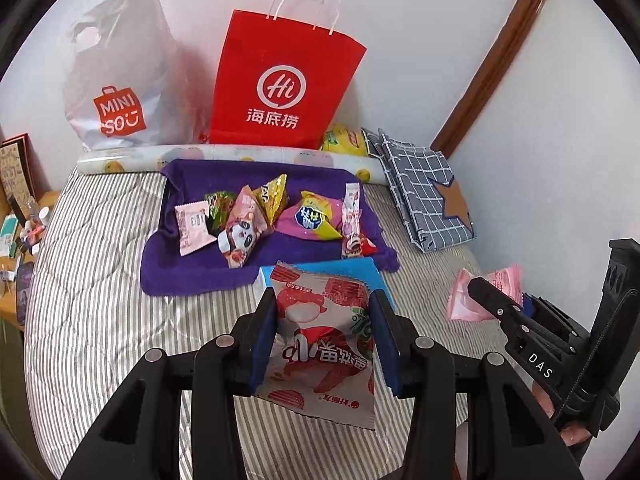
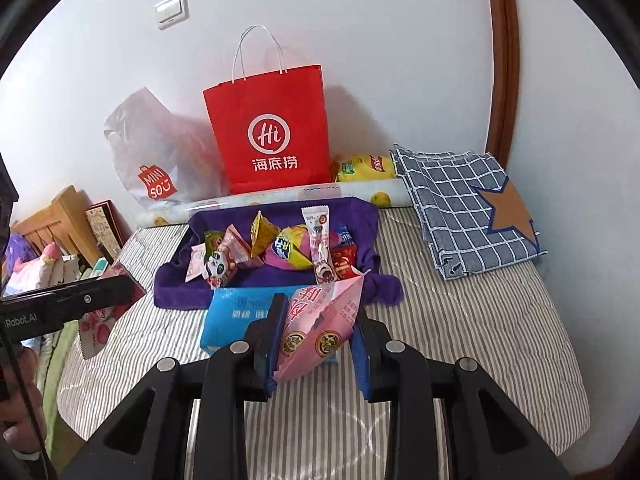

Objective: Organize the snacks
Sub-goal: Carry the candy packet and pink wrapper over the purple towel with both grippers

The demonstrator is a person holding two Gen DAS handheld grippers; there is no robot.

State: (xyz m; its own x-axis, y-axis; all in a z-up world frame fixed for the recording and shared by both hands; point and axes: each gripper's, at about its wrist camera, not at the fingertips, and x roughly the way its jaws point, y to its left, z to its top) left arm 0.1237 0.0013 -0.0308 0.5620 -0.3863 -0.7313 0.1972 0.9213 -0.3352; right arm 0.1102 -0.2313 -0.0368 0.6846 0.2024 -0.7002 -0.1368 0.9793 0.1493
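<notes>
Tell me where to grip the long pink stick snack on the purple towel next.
Take the long pink stick snack across its narrow width near the upper sealed end, coming from above. That end lies propped over the neighbouring packets on the purple towel, so it probably leaves room either side.

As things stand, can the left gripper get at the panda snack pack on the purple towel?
Probably not yet: the left gripper is shut on a grey-and-red snack packet. The panda snack pack lies uncovered on the purple towel.

Both wrist cameras look steeply down, close over the striped bed, sharing the purple towel.
</notes>
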